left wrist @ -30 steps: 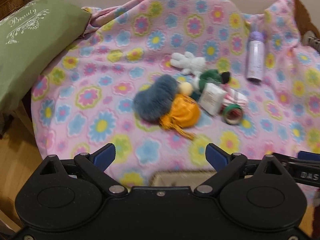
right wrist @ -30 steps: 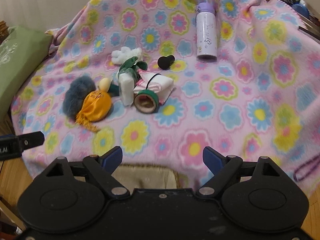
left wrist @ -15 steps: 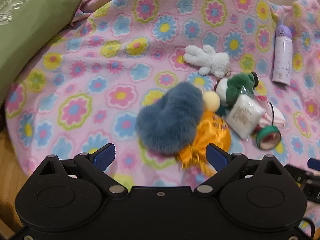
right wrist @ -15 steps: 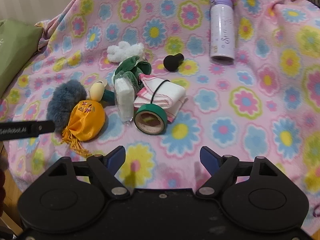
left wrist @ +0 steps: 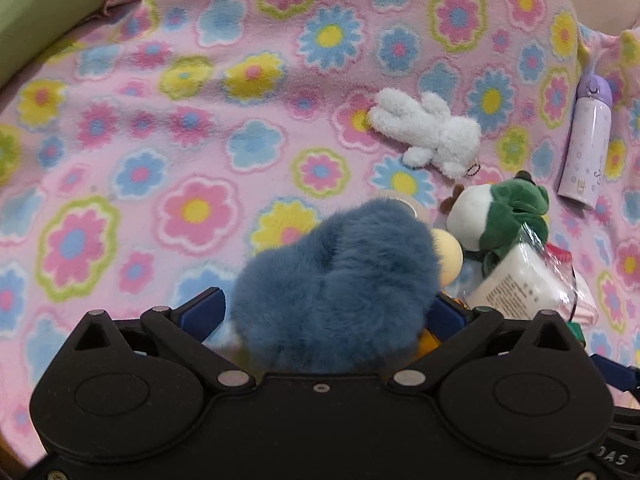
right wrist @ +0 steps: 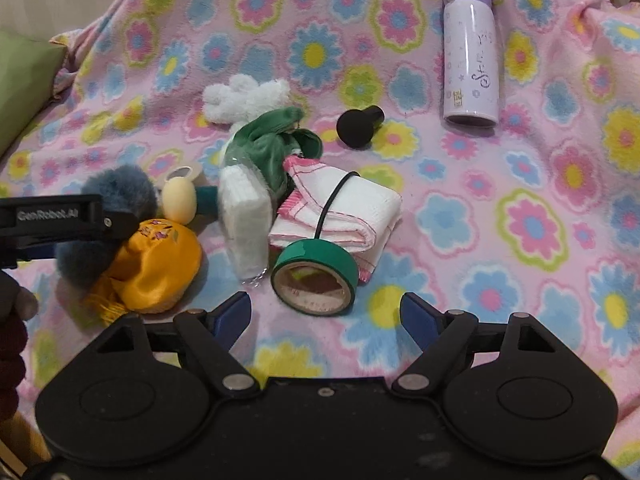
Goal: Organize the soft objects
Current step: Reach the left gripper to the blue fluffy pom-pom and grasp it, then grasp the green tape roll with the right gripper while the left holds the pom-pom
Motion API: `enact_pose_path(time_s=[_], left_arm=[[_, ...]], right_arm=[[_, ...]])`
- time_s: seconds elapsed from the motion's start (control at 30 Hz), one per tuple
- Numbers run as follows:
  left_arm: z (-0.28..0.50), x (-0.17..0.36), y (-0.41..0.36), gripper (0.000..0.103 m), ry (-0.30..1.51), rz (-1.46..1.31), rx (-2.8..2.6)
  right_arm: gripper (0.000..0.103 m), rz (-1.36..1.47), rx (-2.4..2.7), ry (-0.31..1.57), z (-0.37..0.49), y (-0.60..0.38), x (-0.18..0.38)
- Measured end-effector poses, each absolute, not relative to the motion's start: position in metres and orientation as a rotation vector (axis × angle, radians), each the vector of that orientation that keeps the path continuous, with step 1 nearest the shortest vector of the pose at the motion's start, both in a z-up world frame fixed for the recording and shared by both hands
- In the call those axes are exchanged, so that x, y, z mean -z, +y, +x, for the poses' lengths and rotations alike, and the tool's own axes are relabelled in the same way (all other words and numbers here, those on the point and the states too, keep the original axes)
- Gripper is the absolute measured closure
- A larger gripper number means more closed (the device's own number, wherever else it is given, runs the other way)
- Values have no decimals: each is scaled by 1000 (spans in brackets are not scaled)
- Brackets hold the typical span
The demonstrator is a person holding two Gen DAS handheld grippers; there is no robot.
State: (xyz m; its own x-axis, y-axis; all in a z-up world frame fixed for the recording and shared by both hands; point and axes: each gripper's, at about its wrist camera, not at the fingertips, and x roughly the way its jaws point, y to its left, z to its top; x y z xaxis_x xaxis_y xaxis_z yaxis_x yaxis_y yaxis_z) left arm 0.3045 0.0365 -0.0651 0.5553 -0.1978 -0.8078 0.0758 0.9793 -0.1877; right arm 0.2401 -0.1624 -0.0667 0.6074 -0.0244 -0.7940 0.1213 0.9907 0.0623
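A fluffy blue plush (left wrist: pixel 336 280) lies on the flowered pink blanket (left wrist: pixel 160 140), partly over an orange satin pouch (right wrist: pixel 160 264). My left gripper (left wrist: pixel 326 314) is open with its jaws on either side of the blue plush; it also shows in the right wrist view (right wrist: pixel 60 220). A white plush bunny (left wrist: pixel 428 132) and a green and white plush (left wrist: pixel 500 216) lie beyond. My right gripper (right wrist: pixel 326 316) is open and empty, just in front of a green tape roll (right wrist: pixel 316 276) and a folded white cloth (right wrist: pixel 352 212).
A lilac bottle (right wrist: pixel 470 52) lies at the back right. A black knob (right wrist: pixel 358 126), a wrapped white pack (right wrist: pixel 246 216) and a cream egg-shaped piece (right wrist: pixel 180 200) sit in the pile. A green cushion (left wrist: pixel 48 8) borders the blanket at the left.
My left gripper has moved forward and down until its open jaws straddle the blue plush. My right gripper has moved closer to the tape roll and cloth.
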Motion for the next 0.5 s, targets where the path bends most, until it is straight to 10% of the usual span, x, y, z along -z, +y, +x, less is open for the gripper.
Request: enact_pose_path(time_s=[0.5], left_arm=[[326,89,26,3,964,-189,159]], right_arm=[[61,101,144,853,255,-173,81]])
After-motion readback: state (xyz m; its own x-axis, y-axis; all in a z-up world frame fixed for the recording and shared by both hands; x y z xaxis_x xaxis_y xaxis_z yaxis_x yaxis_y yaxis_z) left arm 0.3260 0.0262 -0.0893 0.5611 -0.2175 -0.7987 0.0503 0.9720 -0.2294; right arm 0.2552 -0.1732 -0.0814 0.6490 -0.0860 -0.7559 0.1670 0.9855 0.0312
